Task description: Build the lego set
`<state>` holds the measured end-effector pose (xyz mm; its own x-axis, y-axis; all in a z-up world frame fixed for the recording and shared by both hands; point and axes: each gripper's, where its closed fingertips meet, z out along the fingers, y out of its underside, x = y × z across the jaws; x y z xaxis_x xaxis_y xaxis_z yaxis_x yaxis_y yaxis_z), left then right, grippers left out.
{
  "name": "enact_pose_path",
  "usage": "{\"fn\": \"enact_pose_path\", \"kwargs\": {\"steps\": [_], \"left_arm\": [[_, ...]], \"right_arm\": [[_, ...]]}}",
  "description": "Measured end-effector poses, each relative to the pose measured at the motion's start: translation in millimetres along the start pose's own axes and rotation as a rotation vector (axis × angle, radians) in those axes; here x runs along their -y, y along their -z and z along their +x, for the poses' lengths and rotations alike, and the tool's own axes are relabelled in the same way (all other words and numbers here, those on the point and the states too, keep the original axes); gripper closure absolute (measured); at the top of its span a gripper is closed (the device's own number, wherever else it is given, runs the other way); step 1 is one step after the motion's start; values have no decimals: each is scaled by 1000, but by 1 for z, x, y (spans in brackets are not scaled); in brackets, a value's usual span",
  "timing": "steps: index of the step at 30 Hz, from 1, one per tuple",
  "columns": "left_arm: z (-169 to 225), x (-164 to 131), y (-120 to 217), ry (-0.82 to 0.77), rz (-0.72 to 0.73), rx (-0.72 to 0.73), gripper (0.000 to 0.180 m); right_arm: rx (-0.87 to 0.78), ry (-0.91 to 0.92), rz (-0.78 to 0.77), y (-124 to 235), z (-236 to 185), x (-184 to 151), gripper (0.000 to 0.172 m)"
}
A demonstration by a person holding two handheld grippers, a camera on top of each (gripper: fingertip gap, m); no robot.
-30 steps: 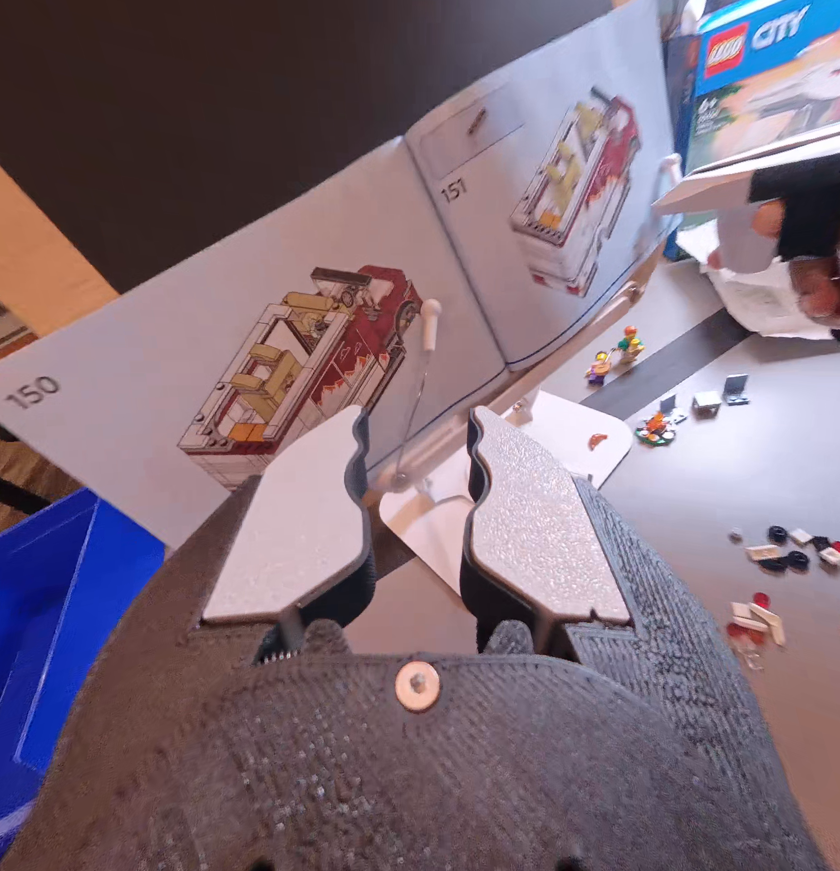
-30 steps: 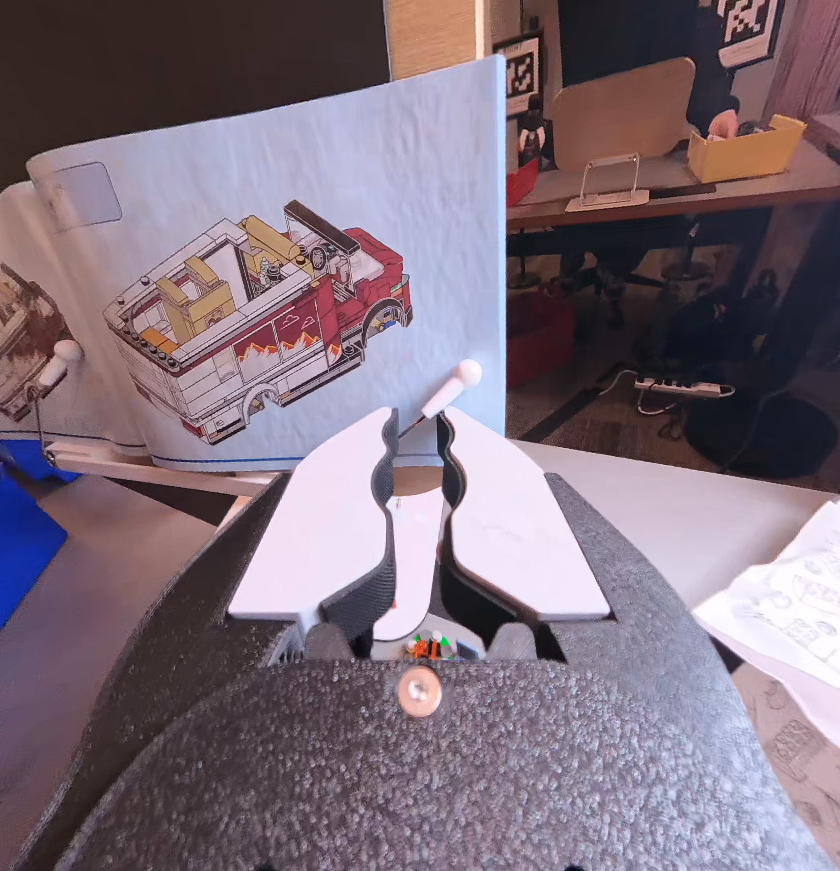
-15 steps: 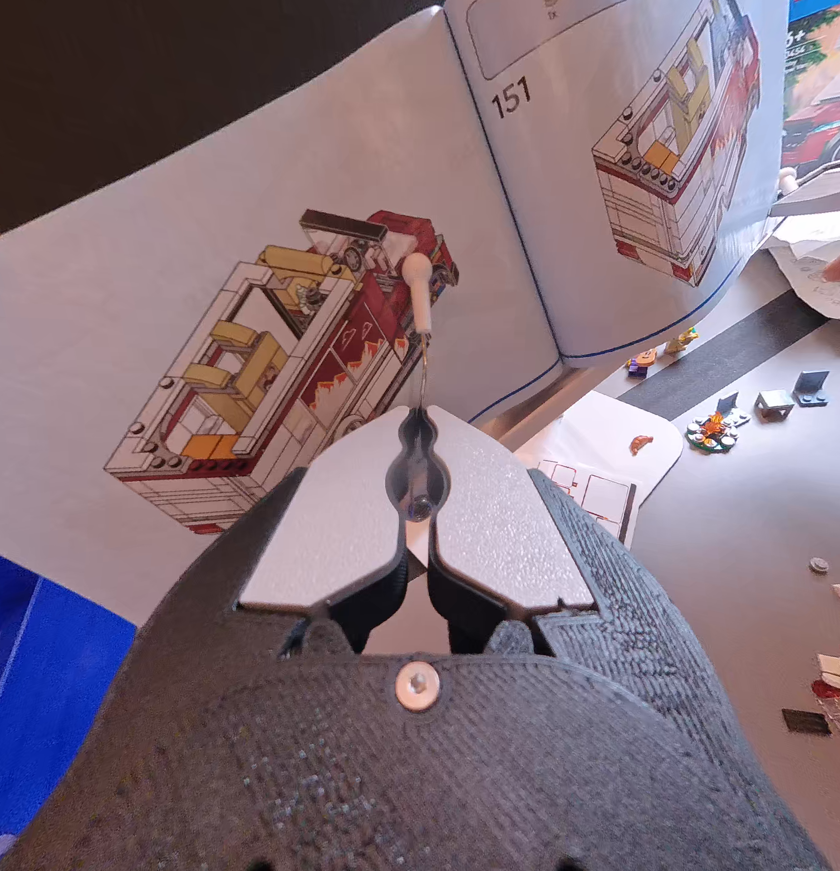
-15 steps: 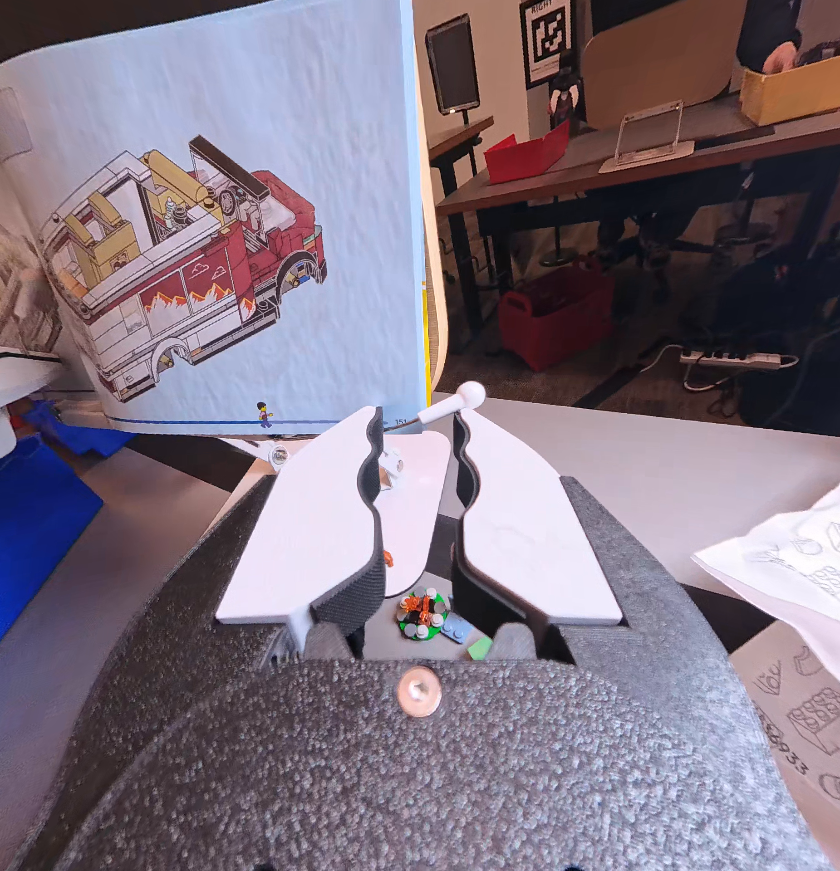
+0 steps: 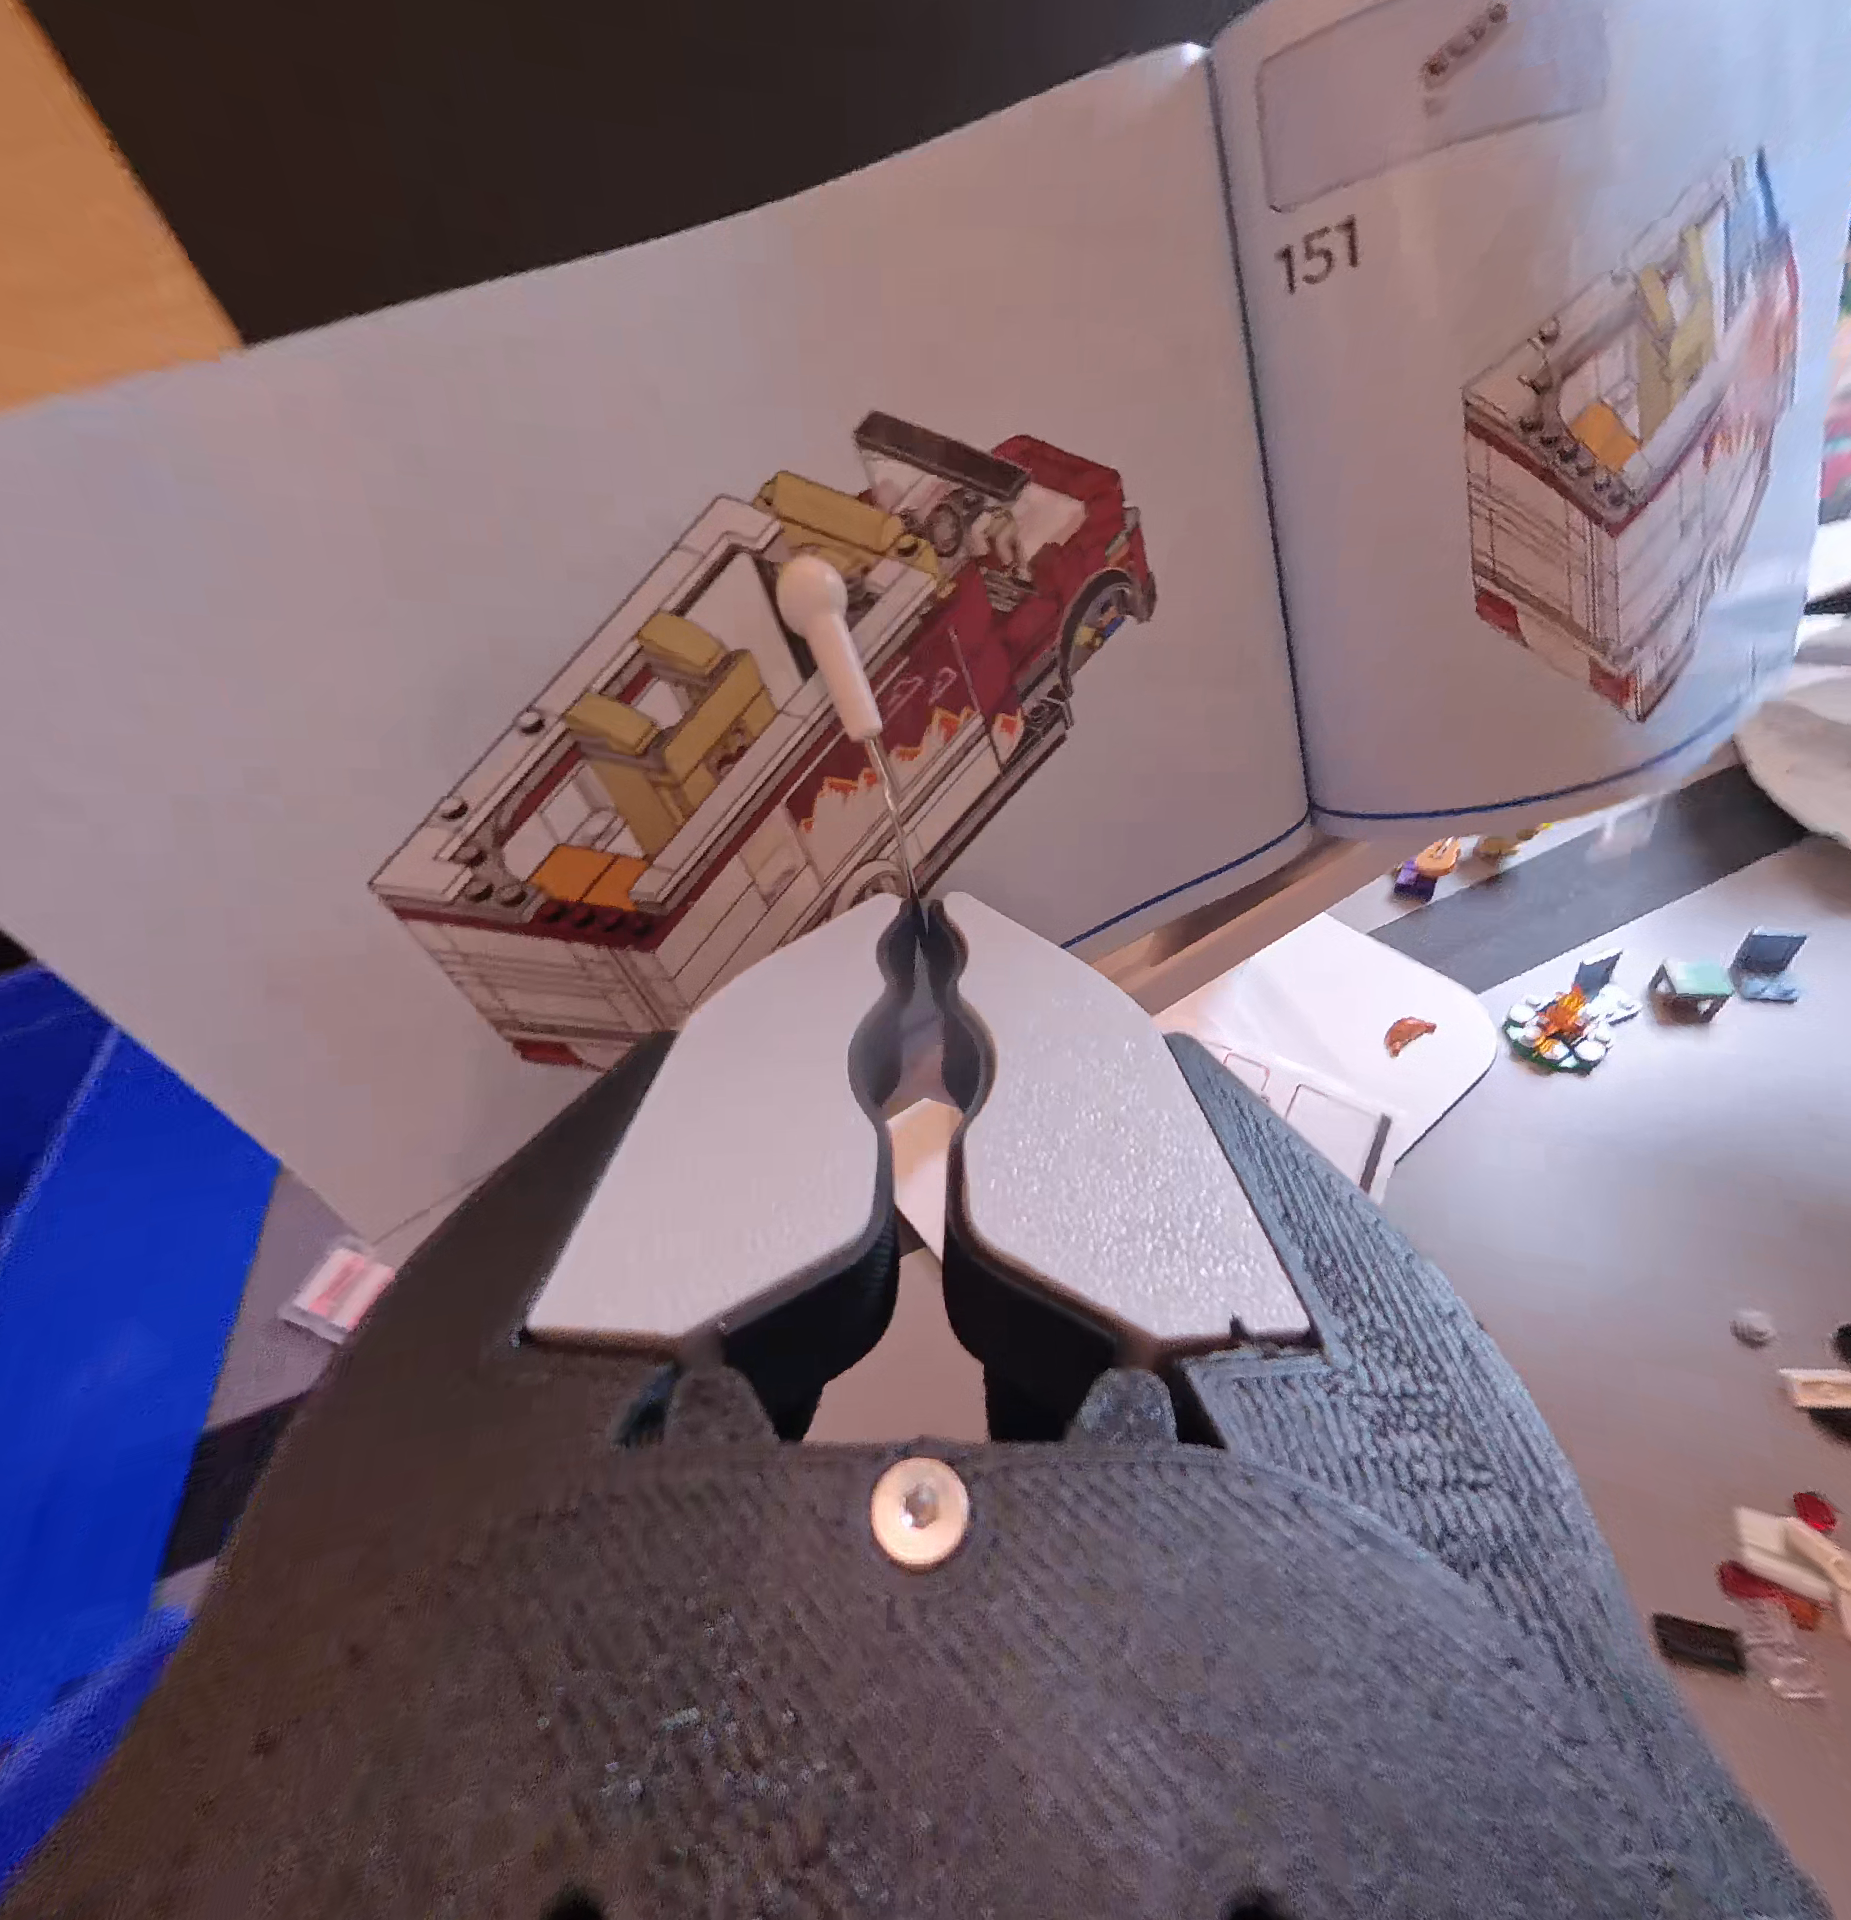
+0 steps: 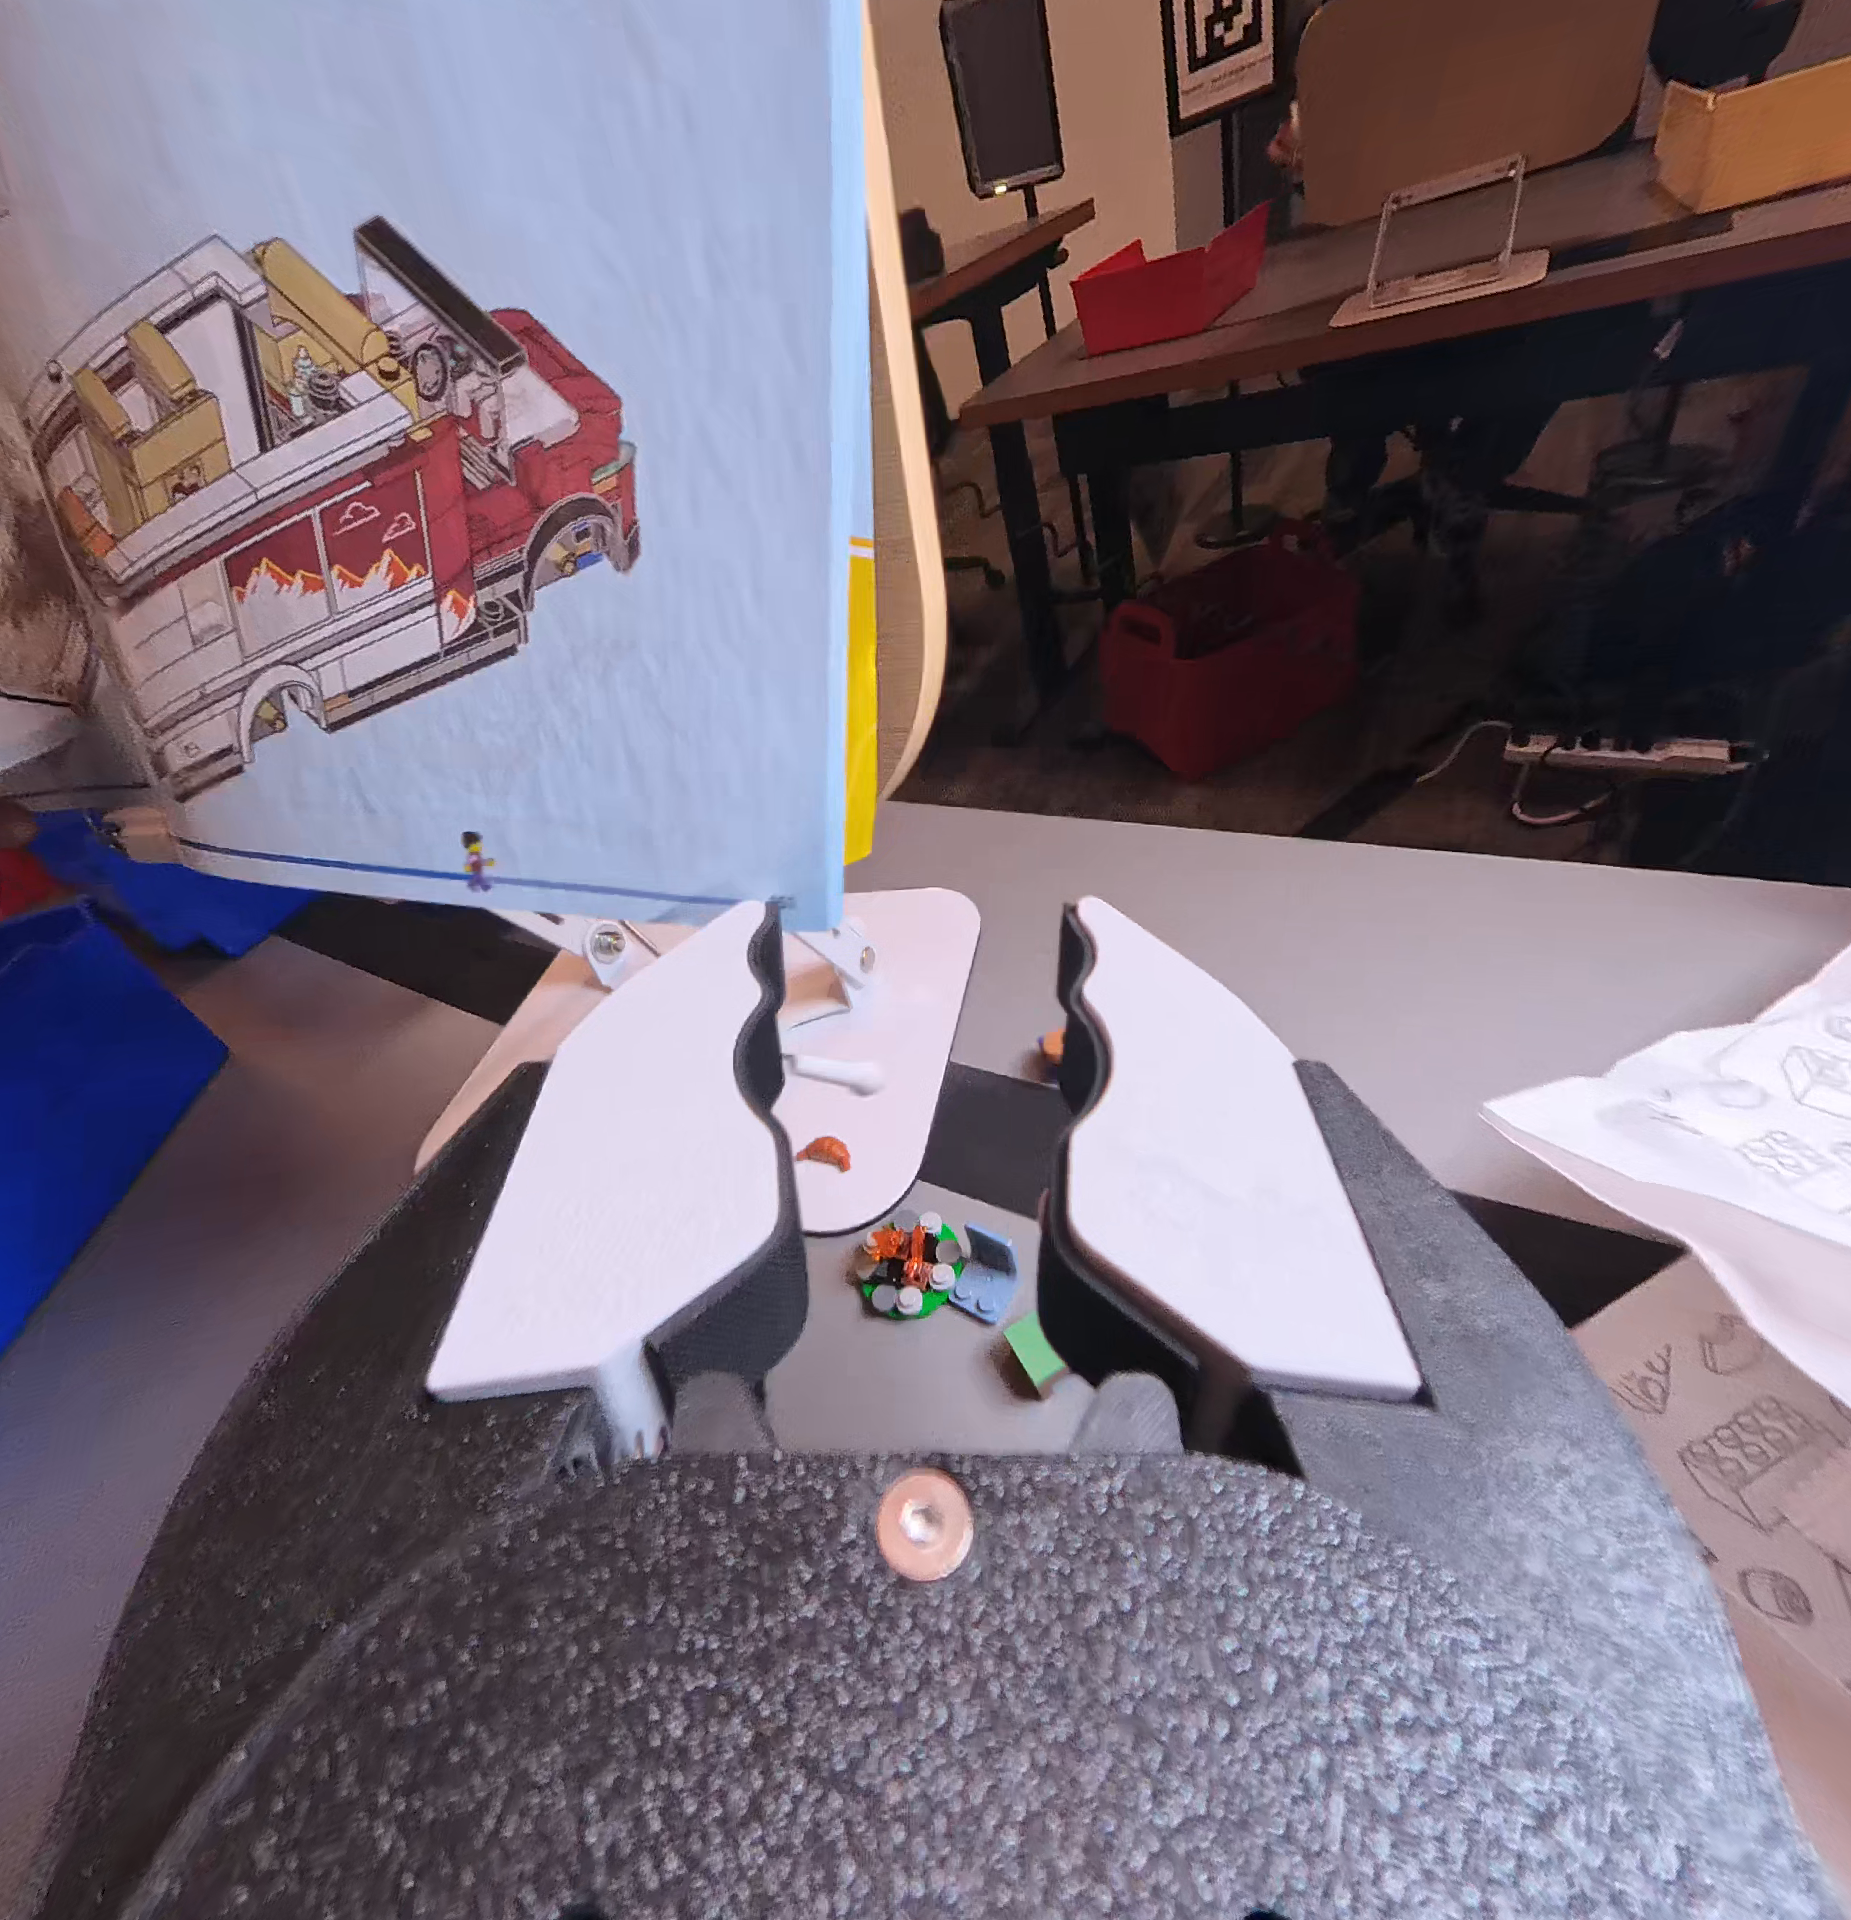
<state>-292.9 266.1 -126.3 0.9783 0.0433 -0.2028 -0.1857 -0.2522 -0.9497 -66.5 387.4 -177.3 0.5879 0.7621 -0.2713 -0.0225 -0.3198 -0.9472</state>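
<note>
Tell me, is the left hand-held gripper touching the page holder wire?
Touching. The left wrist view shows the hand-held gripper shut on the wire at its tips.

Open pale-blue instruction booklet point(image 5: 692, 520) upright on white stand point(image 6: 900, 997), its white-tipped wire page-holder point(image 5: 848, 707) in the left claw point(image 5: 926, 914).

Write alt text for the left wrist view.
The left gripper is shut on the thin wire of a white-tipped page-holder arm, in front of an open building-instruction booklet picturing a red and white camper van. Small toy bricks lie scattered on the grey table to the right.
</note>
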Motion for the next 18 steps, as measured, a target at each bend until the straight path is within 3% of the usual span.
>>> {"fn": "enact_pose_path", "kwargs": {"steps": [4, 9, 13, 18], "left_arm": [[-8, -3, 5, 257, 49, -9, 178], [-16, -9, 10, 638, 126, -7, 179], [-21, -17, 15, 912, 207, 11, 179], [-23, -36, 19, 1154, 308, 25, 176]], "right_arm": [[-74, 196, 118, 19, -5, 21, 118], [0, 582, 255, 29, -85, 58, 121], [-3, 836, 150, 4, -127, 40, 124], [-103, 832, 77, -27, -106, 40, 129]]}}
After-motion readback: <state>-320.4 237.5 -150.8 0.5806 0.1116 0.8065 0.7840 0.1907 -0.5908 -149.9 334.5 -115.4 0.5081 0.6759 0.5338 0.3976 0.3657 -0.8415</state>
